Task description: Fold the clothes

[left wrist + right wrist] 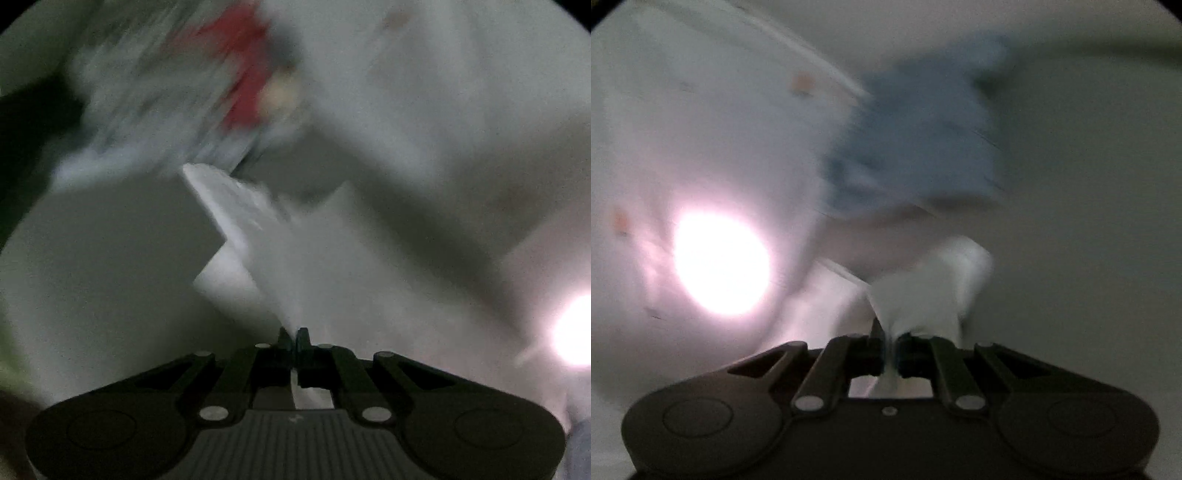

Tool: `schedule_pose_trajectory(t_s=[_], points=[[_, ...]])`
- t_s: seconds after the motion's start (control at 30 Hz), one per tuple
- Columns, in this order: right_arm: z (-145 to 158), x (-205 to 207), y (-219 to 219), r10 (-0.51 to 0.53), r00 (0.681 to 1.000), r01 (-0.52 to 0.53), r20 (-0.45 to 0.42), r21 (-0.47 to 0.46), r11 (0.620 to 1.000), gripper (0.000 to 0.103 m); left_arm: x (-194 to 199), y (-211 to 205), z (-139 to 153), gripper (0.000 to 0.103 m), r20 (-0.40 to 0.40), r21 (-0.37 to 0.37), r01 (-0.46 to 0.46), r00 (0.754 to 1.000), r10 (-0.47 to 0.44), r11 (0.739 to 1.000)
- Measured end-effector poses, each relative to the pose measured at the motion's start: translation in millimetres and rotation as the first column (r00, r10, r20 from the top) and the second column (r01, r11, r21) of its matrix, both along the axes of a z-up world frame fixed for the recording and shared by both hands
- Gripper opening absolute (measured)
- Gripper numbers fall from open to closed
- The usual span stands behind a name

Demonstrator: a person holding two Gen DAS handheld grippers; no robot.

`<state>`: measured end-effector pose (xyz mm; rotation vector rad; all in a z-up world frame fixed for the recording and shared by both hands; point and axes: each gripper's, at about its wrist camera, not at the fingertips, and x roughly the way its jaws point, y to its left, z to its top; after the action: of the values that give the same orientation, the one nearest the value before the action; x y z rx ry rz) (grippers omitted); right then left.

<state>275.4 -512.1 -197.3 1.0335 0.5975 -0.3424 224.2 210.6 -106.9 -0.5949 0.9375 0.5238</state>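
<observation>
Two grippers each pinch white fabric, both views heavily blurred. The left gripper [294,338] has its jaws closed on a white garment [258,229], which rises from the fingertips toward 11 o'clock in a folded, angular edge. A red blur [247,74] sits at 12 o'clock and a bright light [576,332] at 3 o'clock. The right gripper [891,341] is clamped on a bunched tuft of the same white garment [923,295]; a blue cloth [919,136] smears at 12 o'clock, glare at 9 o'clock.
</observation>
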Motion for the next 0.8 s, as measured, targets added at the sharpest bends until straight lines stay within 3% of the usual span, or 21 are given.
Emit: schedule_pose_trajectory(t_s=[0.07, 0.13, 0.33, 0.4, 0.53, 0.7, 0.8], points=[[-12.8, -10.6, -0.1, -0.002, 0.999, 0.002, -0.051, -0.006, 1.0, 0.011, -16.8, 3.7, -22.8, 0.004, -0.071, -0.023, -0.02, 0.997, 0.018, 1.0], [-12.1, -14.8, -2.5, 0.003, 0.997, -0.005, -0.08, -0.02, 1.0, 0.018, -28.6, 9.0, -24.0, 0.004, -0.073, -0.04, -0.042, 0.997, 0.039, 0.998], [7.6, 3.2, -12.0, 0.035, 0.991, -0.048, -0.126, -0.103, 0.994, 0.04, -17.1, 9.2, 30.4, 0.016, 0.032, 0.065, -0.04, 0.999, 0.038, 0.997], [10.6, 11.5, -10.0, 0.036, 0.989, -0.055, -0.144, -0.135, 0.989, 0.042, -11.5, 15.4, 45.9, 0.026, 0.082, 0.074, -0.044, 0.996, 0.038, 0.996], [32.7, 24.1, 3.7, 0.008, 0.984, -0.055, -0.177, -0.267, 0.962, 0.045, 41.0, 37.2, 48.6, 0.035, 0.119, 0.077, -0.018, 0.993, 0.009, 0.997], [54.7, 52.6, 29.4, -0.029, 0.984, -0.043, -0.174, -0.396, 0.917, 0.05, 104.1, 34.0, 44.1, 0.055, 0.105, 0.115, 0.084, 0.99, -0.096, 0.99], [56.7, 72.3, 43.5, -0.044, 0.98, -0.046, -0.194, -0.439, 0.898, 0.061, 144.8, 33.8, 35.0, 0.058, 0.093, 0.1, 0.135, 0.985, -0.144, 0.986]])
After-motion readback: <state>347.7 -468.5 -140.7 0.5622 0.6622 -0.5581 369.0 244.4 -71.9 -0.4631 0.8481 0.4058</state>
